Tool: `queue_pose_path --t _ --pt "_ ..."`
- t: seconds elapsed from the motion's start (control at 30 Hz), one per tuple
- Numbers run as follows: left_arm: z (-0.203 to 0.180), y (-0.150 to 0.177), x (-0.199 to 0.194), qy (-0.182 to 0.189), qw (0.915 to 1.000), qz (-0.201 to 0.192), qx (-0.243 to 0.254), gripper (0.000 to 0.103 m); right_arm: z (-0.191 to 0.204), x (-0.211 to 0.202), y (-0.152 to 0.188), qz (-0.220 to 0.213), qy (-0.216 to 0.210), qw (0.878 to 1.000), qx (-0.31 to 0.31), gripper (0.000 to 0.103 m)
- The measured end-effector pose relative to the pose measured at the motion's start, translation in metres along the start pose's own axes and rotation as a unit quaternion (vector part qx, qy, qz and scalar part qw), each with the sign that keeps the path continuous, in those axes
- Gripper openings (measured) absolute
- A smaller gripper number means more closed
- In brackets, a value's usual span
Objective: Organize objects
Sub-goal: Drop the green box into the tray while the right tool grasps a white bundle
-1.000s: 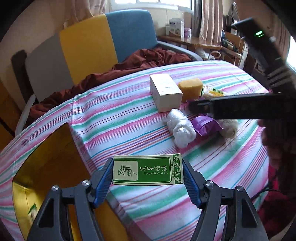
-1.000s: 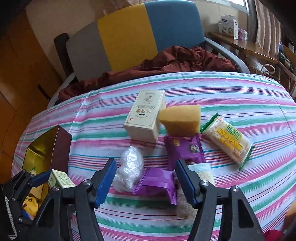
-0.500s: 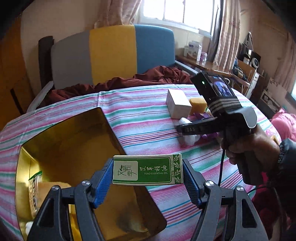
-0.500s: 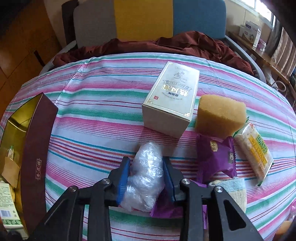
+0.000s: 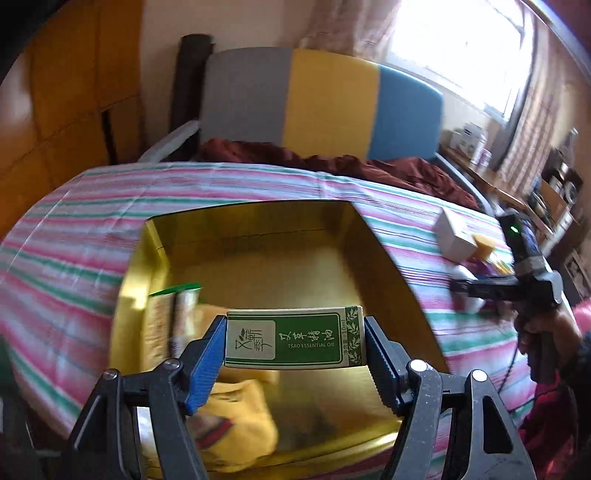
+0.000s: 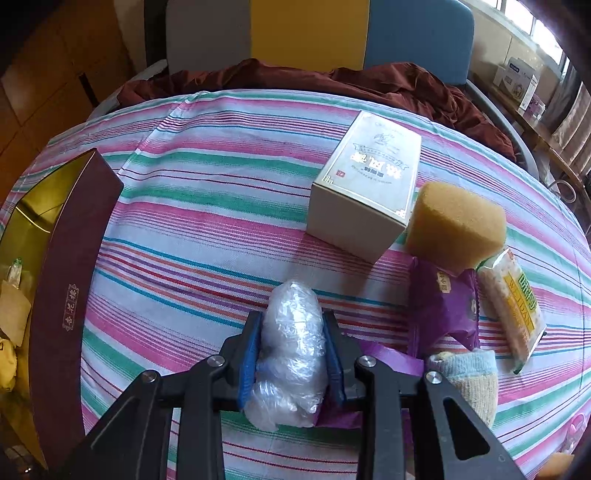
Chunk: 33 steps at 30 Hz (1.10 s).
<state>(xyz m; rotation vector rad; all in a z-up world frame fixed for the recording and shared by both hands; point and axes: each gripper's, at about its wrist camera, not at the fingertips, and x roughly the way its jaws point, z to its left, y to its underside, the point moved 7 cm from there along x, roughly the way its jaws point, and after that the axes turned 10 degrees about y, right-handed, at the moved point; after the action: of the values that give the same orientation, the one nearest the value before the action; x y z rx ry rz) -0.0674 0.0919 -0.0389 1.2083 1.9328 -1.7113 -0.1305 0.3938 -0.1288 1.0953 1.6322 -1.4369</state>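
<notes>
Two hand-held grippers are each clamped on something. The left hand-held gripper point(image 5: 294, 345) holds a green and cream essential-oil carton point(image 5: 293, 339) crosswise between its blue pads, above the open gold-lined box point(image 5: 258, 236); inside the box, at its left and near side, lie a green-edged packet point(image 5: 162, 314) and a yellow packet point(image 5: 236, 417). The right hand-held gripper point(image 6: 291, 350) is squeezed onto a bundle of clear plastic wrap point(image 6: 291, 347), which rests on the striped worktop point(image 6: 207, 206) with a purple wrapper point(image 6: 391, 360) touching its right side. Just right of that sit a blue and cream sock point(image 6: 469, 376), a purple snack packet point(image 6: 443, 306) and a green-edged cracker packet point(image 6: 513, 302). Farther back, a tan sponge point(image 6: 454, 225) touches a cream carton point(image 6: 365, 192). The box stands at the worktop's left edge, maroon outside, well apart from this cluster. Beyond the worktop, a dark red cloth point(image 6: 332, 81) lies heaped before a grey, yellow and blue chair point(image 6: 317, 33).
</notes>
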Motion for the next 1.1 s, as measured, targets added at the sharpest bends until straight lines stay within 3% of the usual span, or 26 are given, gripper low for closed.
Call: queue_pose_path --t 0.23,0.6,0.8,1.03,1.1 --pt "0.057 0.004 -0.027 -0.057 0.9975 -0.025 -0.033 0.071 -0.001 0.001 0.001 0.001 -0.006 1.000 0.005 0.032" --pt "0.068 -0.005 -0.038 -0.109 0.9929 -0.047 -0.007 0.071 0.002 0.000 0.002 -0.007 0.001 1.000 -0.006 0.033" --pt "0.069 -0.014 -0.029 -0.103 0.9942 -0.031 0.004 0.071 0.001 0.002 0.001 -0.010 0.004 1.000 -0.011 0.033" --pt "0.089 -0.027 -0.004 -0.034 0.9979 0.015 -0.053 0.071 0.001 0.000 0.003 -0.012 0.008 1.000 -0.014 0.033" --pt "0.097 -0.033 0.002 -0.032 0.9974 0.022 -0.061 0.071 0.001 0.001 0.002 -0.011 0.008 1.000 -0.014 0.034"
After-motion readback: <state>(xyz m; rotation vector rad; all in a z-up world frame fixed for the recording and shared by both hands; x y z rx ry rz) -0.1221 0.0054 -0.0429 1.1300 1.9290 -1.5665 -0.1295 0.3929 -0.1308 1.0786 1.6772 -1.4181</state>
